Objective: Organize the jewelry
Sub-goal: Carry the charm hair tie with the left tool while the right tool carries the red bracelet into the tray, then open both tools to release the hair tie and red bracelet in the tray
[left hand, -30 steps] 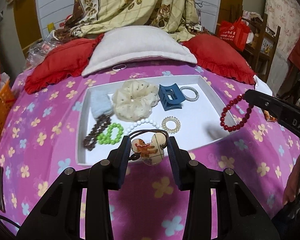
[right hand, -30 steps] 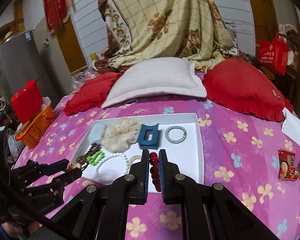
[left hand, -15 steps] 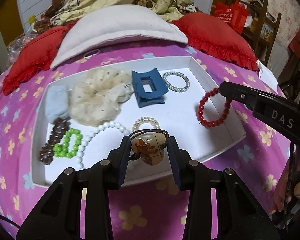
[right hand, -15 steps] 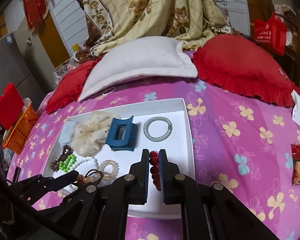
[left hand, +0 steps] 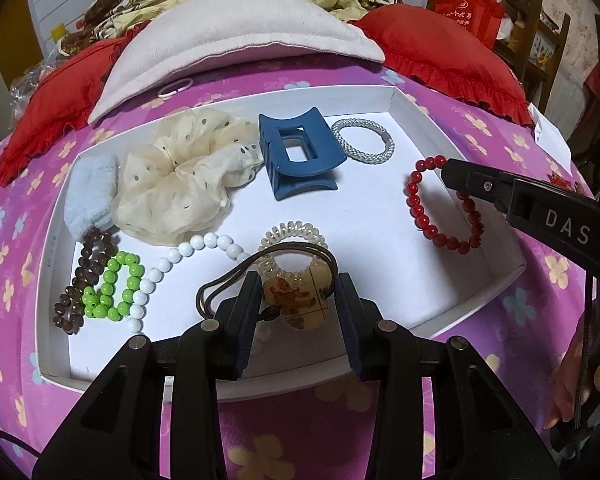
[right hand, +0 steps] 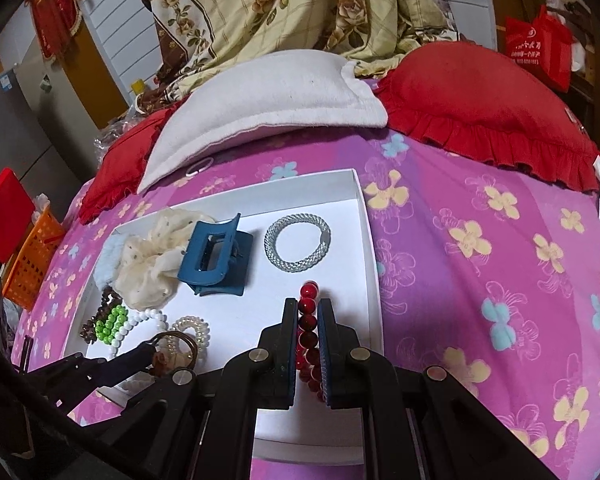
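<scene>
Red bead bracelet [right hand: 308, 332] half hidden between clamped right fingers [right hand: 327, 344], left fingers [left hand: 249, 312] gripping cartoon hair tie [left hand: 296, 304]

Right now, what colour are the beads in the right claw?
Dark red, glossy. The bead bracelet shows best in the left wrist view, pinched by the right claw.

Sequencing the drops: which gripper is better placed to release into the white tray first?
Right, probably. Its fingers pinch the red bead bracelet over bare floor of the white tray; the left gripper's hair tie charm hangs above the clear spiral tie.
</scene>
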### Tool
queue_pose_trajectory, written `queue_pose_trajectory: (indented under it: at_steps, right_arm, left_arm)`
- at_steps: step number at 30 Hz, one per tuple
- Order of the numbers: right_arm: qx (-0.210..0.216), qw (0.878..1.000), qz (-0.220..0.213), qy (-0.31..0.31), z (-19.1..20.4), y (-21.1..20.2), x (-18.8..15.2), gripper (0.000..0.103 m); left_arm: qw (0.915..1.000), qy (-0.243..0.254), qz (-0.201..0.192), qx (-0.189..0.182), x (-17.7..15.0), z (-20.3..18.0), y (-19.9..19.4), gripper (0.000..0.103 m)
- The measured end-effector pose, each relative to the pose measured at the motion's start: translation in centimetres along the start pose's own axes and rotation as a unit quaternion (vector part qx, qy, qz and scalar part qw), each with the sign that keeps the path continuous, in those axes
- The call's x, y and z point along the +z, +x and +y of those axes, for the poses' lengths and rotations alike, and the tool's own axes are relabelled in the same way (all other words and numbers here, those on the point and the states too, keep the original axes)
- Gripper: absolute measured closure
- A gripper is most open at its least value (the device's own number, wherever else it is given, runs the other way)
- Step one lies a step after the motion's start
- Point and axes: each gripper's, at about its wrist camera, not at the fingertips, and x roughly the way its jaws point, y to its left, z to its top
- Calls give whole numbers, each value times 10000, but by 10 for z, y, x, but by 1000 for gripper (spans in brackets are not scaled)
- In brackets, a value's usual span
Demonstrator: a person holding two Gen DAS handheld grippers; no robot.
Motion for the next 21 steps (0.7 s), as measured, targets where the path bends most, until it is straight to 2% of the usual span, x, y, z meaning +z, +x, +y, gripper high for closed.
queue_pose_trajectory:
  at_steps: [19,21]
  right_arm:
    - [-37,10000,54,-34,0,12,-3,94]
    - [-48,10000,27,-15,1,9,-2,89]
  left_arm:
    - [9997,191,-133,23,0,-8,2,64]
    - [9997,213,-116,6,-1,-9,1,63]
